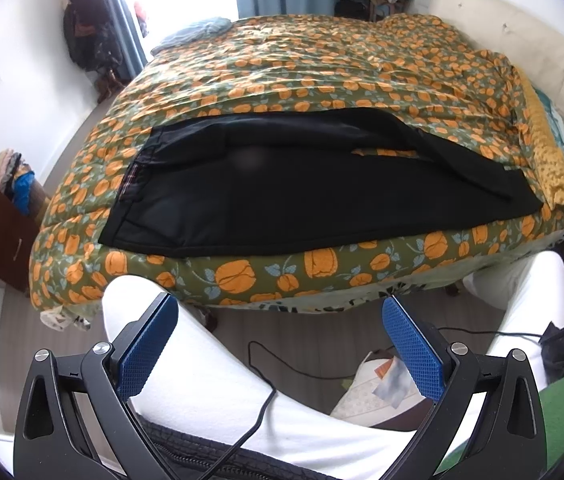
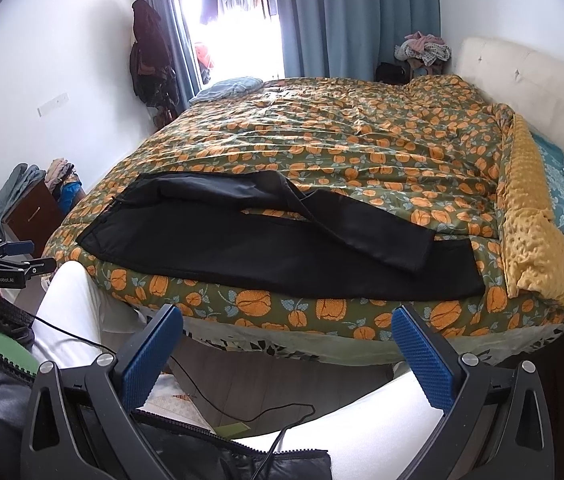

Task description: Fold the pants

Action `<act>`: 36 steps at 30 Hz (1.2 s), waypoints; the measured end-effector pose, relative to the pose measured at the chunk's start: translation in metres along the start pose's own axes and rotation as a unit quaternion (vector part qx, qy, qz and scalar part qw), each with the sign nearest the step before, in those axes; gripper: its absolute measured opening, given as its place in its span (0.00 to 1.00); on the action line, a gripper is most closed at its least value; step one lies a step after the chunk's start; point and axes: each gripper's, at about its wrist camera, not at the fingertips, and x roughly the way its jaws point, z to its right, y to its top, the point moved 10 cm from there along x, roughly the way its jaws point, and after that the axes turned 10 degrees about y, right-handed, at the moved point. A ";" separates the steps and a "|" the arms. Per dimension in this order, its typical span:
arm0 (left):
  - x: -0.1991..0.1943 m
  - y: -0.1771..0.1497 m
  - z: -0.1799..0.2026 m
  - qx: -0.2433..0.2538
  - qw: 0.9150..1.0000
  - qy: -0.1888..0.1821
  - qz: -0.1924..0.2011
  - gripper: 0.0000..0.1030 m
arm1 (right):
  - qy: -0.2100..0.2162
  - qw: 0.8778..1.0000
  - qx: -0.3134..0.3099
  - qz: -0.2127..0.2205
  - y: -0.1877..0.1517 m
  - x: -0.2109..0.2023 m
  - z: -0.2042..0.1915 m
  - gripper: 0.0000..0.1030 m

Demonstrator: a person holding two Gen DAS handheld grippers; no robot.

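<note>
Long black fabric pants [image 1: 282, 196] lie crosswise on the floral quilt [image 1: 322, 72], ahead of the left gripper [image 1: 280, 344] and right gripper [image 2: 288, 352], both wide apart, empty.

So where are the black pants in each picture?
Left wrist view: the black pants lie across the middle of the picture, on the near edge of the orange-flowered green quilt, waistband at the left.
Right wrist view: the black pants lie left of centre on the same near edge, one leg crossed over the other.
Shared landmark: the bumpy yellow blanket just past the leg ends on the right.
</note>
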 end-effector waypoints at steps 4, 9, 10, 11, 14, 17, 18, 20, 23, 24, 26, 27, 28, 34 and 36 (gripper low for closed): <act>-0.001 0.001 0.002 -0.001 1.000 0.000 0.002 0.99 | 0.000 1.000 -0.004 0.002 0.001 0.000 -0.002 1.00; -0.003 0.002 0.003 -0.002 1.000 -0.001 0.006 0.99 | 0.000 1.000 -0.006 0.002 0.002 0.000 -0.003 1.00; -0.004 0.002 0.002 -0.003 1.000 -0.003 0.007 0.99 | -0.001 1.000 -0.006 0.002 0.002 0.000 -0.003 1.00; -0.004 0.003 0.002 -0.004 1.000 -0.004 0.007 0.99 | -0.001 1.000 -0.006 0.002 0.002 0.000 -0.003 1.00; -0.004 0.003 0.002 -0.004 1.000 -0.005 0.008 0.99 | 0.000 1.000 -0.006 0.002 0.001 0.000 -0.003 1.00; -0.004 0.004 0.002 -0.004 1.000 -0.006 0.007 0.99 | 0.002 1.000 -0.006 0.001 0.002 0.000 -0.003 1.00; -0.004 0.003 0.002 -0.004 1.000 -0.005 0.007 0.99 | 0.002 1.000 -0.007 0.001 0.002 0.000 -0.004 1.00; -0.004 0.003 0.002 -0.004 1.000 -0.005 0.007 0.99 | 0.003 1.000 -0.008 0.001 0.003 0.000 -0.005 1.00; -0.004 0.003 0.002 -0.004 1.000 -0.005 0.008 0.99 | 0.003 1.000 -0.008 0.001 0.004 0.000 -0.005 1.00; -0.004 0.003 0.002 -0.004 1.000 -0.005 0.008 0.99 | 0.003 1.000 -0.008 0.001 0.004 0.000 -0.005 1.00; -0.004 0.004 0.003 -0.004 1.000 -0.006 0.008 0.99 | 0.001 1.000 -0.008 0.002 0.005 0.000 -0.004 1.00; -0.004 0.004 0.004 -0.004 1.000 -0.007 0.009 0.99 | 0.001 1.000 -0.008 0.002 0.005 0.000 -0.004 1.00; -0.004 0.005 0.004 -0.004 1.000 -0.007 0.009 0.99 | 0.000 1.000 -0.008 0.003 0.005 0.000 -0.003 1.00; -0.009 0.015 -0.006 -0.022 0.999 -0.003 0.026 0.99 | -0.014 1.000 -0.005 0.014 0.009 -0.005 0.004 1.00; -0.011 0.020 -0.015 -0.032 0.999 0.010 0.037 0.99 | -0.022 0.999 0.005 0.037 0.014 -0.011 0.009 1.00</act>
